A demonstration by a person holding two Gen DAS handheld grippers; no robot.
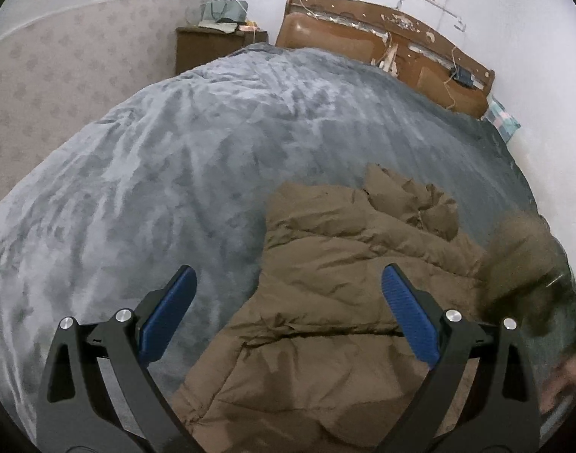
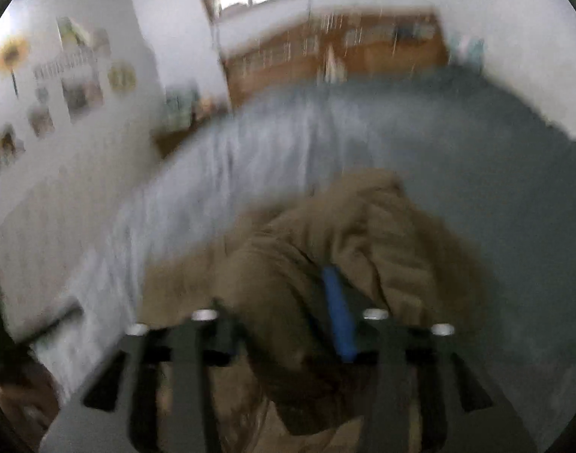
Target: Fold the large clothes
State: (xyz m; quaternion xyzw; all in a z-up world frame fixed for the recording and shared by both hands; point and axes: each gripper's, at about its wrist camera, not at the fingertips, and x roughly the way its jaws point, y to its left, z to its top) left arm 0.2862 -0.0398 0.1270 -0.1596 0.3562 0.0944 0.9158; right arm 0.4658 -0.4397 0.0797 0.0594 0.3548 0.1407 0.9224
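Observation:
A brown padded jacket (image 1: 325, 321) lies crumpled on the grey blanket (image 1: 174, 170) of a bed, at the near right. Its fur-trimmed hood (image 1: 522, 264) is at the far right and blurred. My left gripper (image 1: 288, 287) is open and empty, hovering above the jacket's left edge. In the right wrist view, which is motion-blurred, my right gripper (image 2: 288, 302) is shut on a thick bunch of the jacket (image 2: 288, 283) and holds it lifted off the blanket (image 2: 476, 170); only one blue pad (image 2: 338, 313) shows.
A worn wooden headboard (image 1: 401, 49) stands at the far end of the bed. A wooden nightstand (image 1: 208, 49) with bags on it is at the far left. A papered wall (image 1: 61, 75) runs along the left side.

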